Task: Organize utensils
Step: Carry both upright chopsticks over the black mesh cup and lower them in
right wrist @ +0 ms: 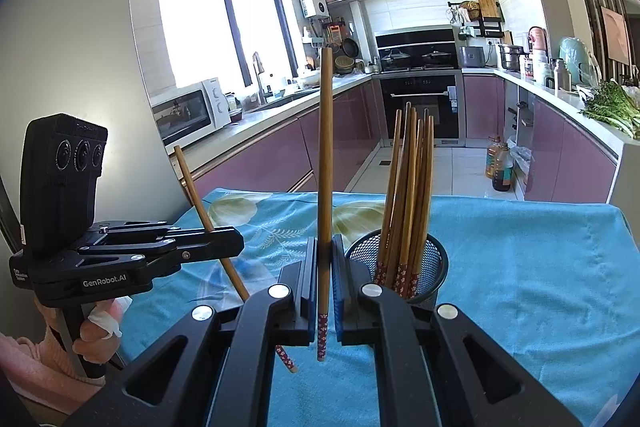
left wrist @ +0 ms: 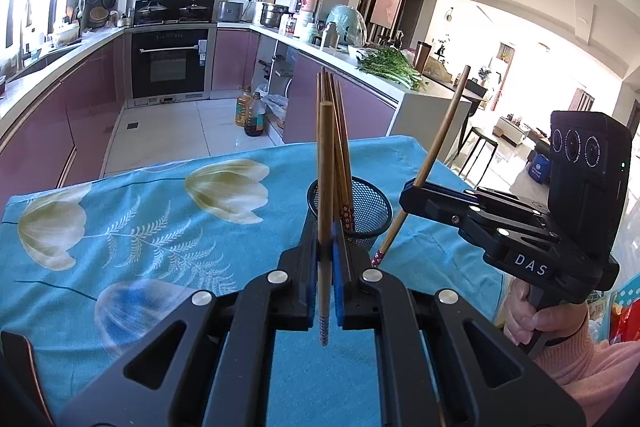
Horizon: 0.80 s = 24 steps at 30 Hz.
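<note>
A: Where do the chopsticks stand?

B: Most of them are upright in the black mesh cup [right wrist: 400, 263], leaning a little, patterned ends down. The cup sits on the desk, on the blue flowered cloth [left wrist: 160, 227].

A: And the two grippers?

B: Each has one. The left gripper [left wrist: 325, 247] has its jaws clamped on a single chopstick [left wrist: 325, 187] held nearly upright, its ridged end hanging below the pads. In the right wrist view that same gripper shows at the left, gripped by a hand [right wrist: 94, 339] in a pink sleeve.

A: The right one?

B: The right gripper [right wrist: 325, 267] is clamped on another chopstick [right wrist: 326, 167], also close to upright, red flowered end pointing down. Seen from the left wrist camera, that stick slants, its patterned tip just above the cloth beside the cup.

A: How near is the cup?

B: Just beside both sets of jaws, between the two held sticks.
</note>
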Tool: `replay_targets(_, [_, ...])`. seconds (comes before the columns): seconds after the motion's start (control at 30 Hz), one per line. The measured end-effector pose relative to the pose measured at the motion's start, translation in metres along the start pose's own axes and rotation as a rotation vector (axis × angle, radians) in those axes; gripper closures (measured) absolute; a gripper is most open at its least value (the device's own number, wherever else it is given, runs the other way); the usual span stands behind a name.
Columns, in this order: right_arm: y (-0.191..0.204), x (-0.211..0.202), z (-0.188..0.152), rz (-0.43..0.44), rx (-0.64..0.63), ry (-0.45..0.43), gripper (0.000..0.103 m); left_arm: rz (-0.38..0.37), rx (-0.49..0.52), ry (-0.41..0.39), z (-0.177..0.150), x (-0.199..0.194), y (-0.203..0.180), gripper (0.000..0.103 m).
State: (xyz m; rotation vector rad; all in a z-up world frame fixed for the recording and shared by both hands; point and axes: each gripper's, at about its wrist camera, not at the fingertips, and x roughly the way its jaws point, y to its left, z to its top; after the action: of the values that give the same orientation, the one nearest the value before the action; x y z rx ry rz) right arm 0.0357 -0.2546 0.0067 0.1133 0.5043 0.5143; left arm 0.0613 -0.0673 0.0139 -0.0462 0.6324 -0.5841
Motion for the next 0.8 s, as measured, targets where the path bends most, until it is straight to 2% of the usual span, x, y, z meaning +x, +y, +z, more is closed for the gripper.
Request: replay_targets(0.8, [-0.001,-0.007,0.014,-0.009,-0.025,-0.037,0.097,0.004,0.034,-0.038,0.019,-0.003,-0.01,0.096])
